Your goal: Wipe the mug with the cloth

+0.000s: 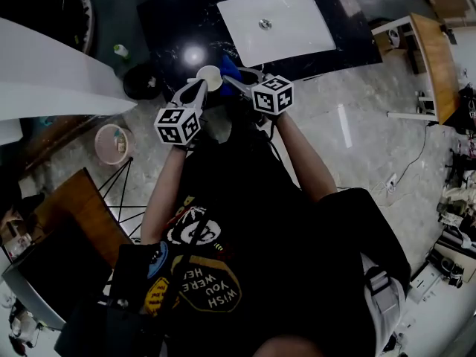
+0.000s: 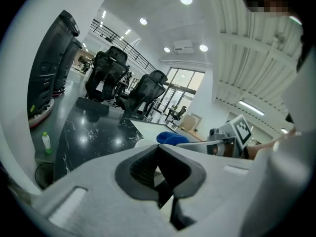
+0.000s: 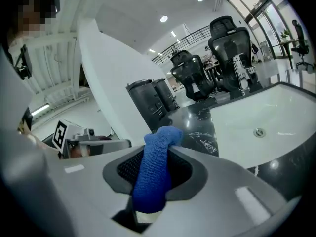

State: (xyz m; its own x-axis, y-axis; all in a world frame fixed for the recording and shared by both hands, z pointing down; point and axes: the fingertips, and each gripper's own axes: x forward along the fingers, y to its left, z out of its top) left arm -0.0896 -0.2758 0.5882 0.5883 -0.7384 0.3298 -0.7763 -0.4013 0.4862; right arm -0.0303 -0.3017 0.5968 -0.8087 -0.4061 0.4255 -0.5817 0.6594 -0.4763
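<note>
Because both grippers are held up close in front of the person's chest, their fingers are the nearest things to read. The left gripper (image 1: 201, 85) has its fingers drawn almost together on a thin white strip, which I take to be the wall of the mug (image 1: 209, 77). In the left gripper view the pale rim curves away just past the tips. The right gripper (image 1: 233, 79) has its fingers pinching the cloth (image 3: 154, 174) across its middle. A rolled blue stub juts beyond the tips and a short end hangs behind the pads.

The mug hangs in the air at the left fingertips, over the near edge of the table (image 1: 167, 28). The cloth's free end is just beside the mug on its right, but I cannot tell whether the two touch.

The mug looks glazed, so it is probably stiff, smooth and slippery, and it would likely break if dropped on the stone top. A pinch on so thin a wall needs to be firm; no handle shows that would offer a better hold. The cloth is soft, light and limp, and only the jutting stub can do the wiping. It should press gently, so that it does not lever the mug out of the left fingers.

Farther off, a white sink (image 1: 279, 24) is set into the table toward its right edge, well beyond both grippers.
</note>
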